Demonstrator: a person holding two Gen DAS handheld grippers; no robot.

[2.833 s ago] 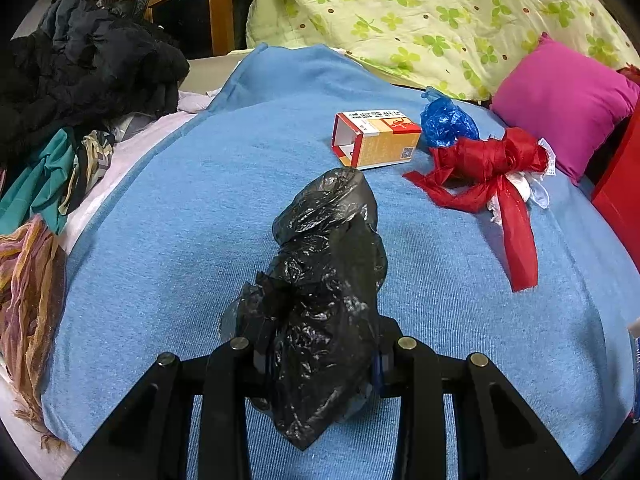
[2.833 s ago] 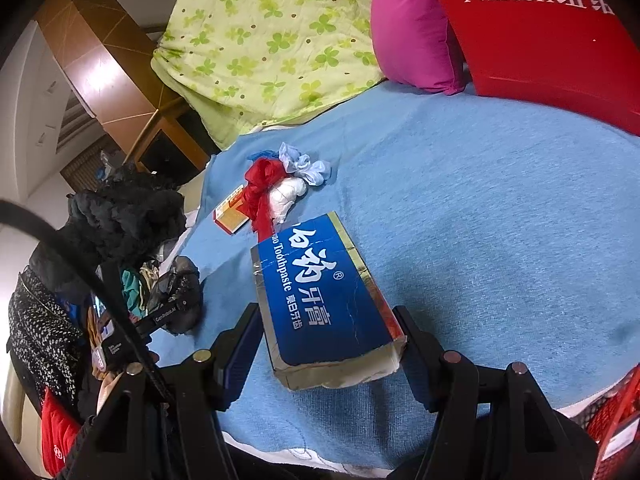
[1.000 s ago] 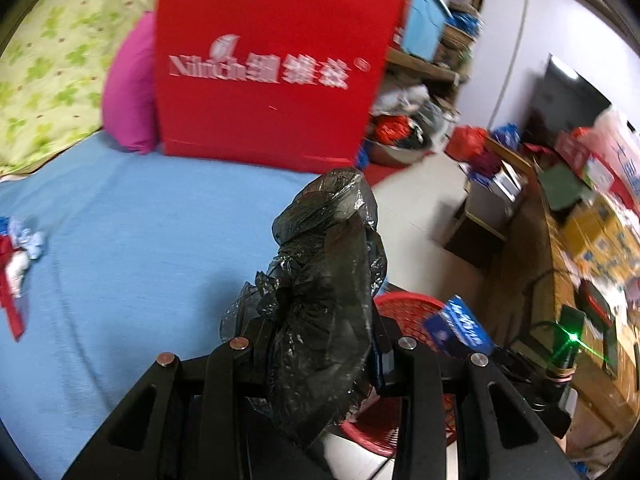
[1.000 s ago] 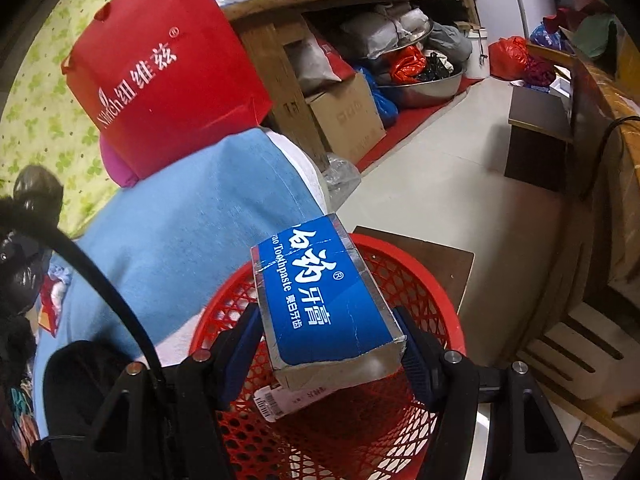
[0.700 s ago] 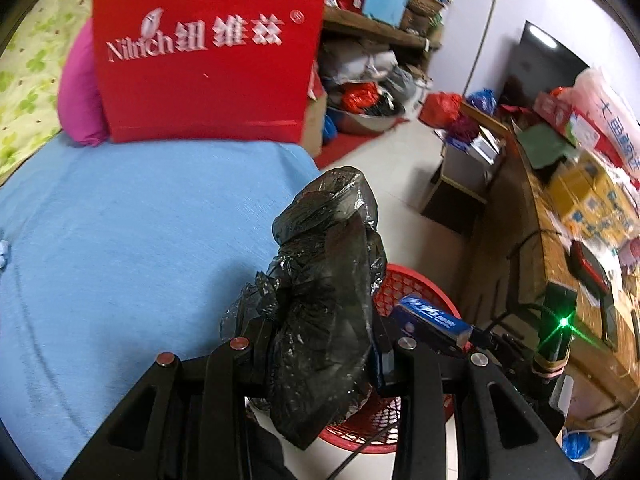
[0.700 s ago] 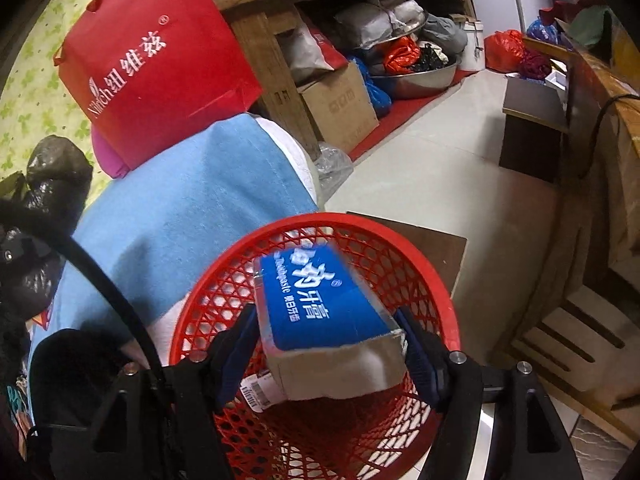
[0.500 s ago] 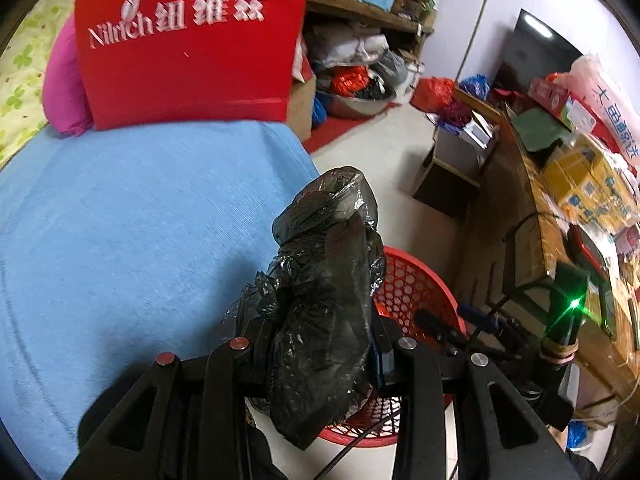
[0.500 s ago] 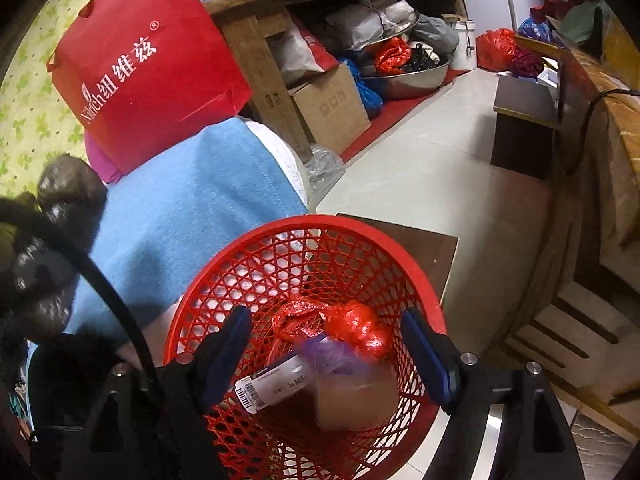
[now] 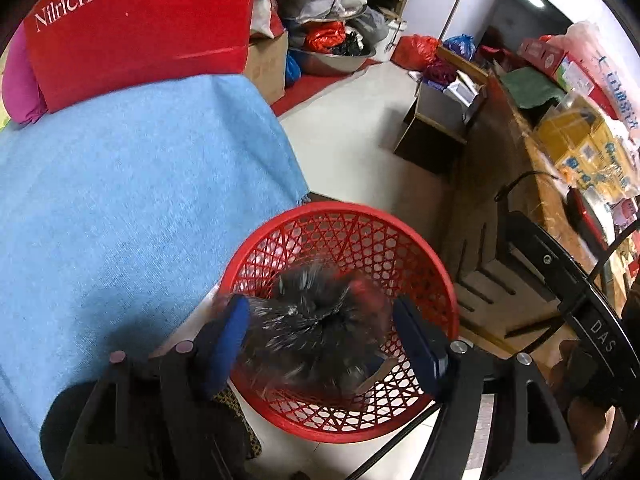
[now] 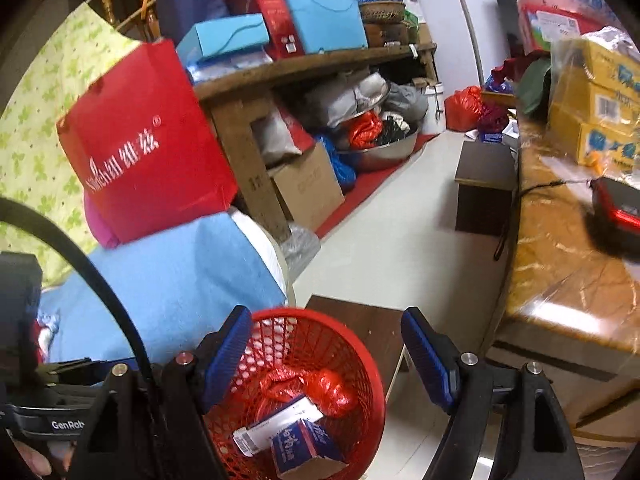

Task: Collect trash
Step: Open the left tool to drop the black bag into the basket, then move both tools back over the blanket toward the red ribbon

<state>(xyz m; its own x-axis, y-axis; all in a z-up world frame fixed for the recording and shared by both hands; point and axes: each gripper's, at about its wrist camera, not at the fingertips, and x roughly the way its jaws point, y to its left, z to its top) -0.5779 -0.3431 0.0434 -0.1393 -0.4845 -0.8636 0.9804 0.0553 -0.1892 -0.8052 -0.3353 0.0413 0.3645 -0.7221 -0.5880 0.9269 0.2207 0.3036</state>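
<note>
My left gripper (image 9: 322, 344) is opening, dropping the crumpled black plastic bag (image 9: 316, 324) into the round red mesh basket (image 9: 400, 240), my right gripper (image 10: 326, 360) hangs released above the blue toothpaste carton (image 10: 304, 446) inside, so 2 pieces look binned

The left claw (image 9: 322, 334) points steeply down, and its jaws are opening. A blurred black bag (image 9: 316, 328) is between its blue pads (image 9: 234, 326), and the pads do not press on it. The right claw (image 10: 326, 354) points forward and less steeply down. Its jaws stand wide apart and nothing is between its pads (image 10: 426, 356). In the right wrist view, at the lower left edge, a part of a hand (image 10: 30, 458) shows under the body of the left claw.
</note>
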